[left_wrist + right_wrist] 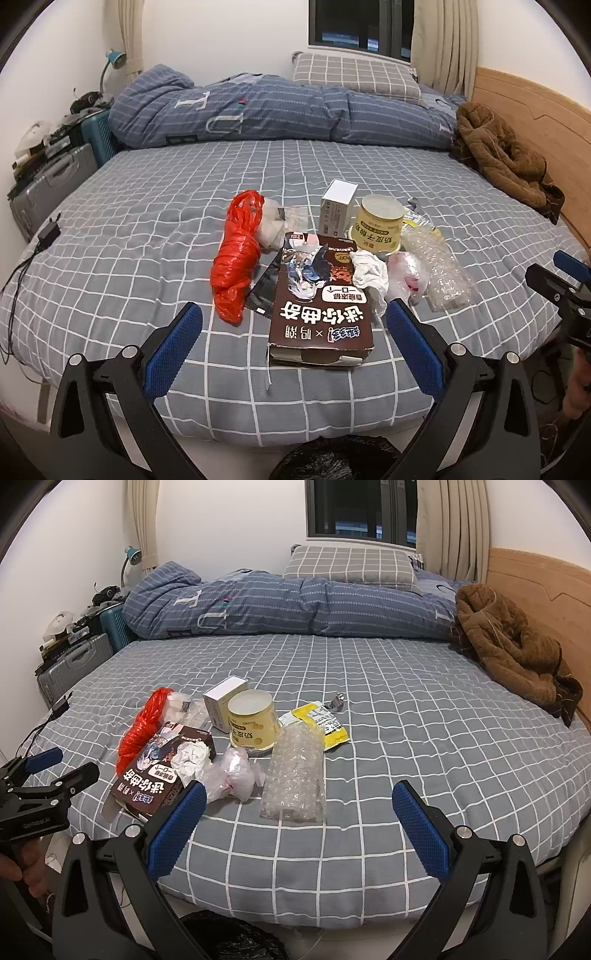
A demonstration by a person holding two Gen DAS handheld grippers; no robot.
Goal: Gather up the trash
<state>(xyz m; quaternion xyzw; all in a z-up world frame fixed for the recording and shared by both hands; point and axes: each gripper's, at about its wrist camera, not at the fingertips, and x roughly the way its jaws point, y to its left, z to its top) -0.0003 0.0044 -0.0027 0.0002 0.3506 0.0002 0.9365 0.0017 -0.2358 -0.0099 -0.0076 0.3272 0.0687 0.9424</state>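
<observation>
Trash lies in a heap on the grey checked bed (pixel 147 229): a brown snack box (pixel 321 306) (pixel 162 775), a red plastic bag (pixel 236 254) (pixel 142 727), a yellow tub (pixel 378 225) (pixel 253 720), a small white box (pixel 338 206) (pixel 223 698), crumpled white paper (pixel 369 273) (pixel 190 758), a clear bag (pixel 408 275) (pixel 232 775), bubble wrap (pixel 443 269) (pixel 295 775) and a yellow wrapper (pixel 325 720). My left gripper (pixel 293 328) hangs open just before the brown box. My right gripper (pixel 299 805) is open with the bubble wrap's near end between its fingers, untouched.
A black-lined bin (pixel 336 458) (pixel 229 938) sits below the bed's near edge. A folded blue duvet (pixel 277 110), a pillow (pixel 351 566) and a brown jacket (pixel 513 642) lie at the far side. Suitcases (pixel 55 181) stand left; a charger with cable (pixel 50 232) lies on the bed's left edge.
</observation>
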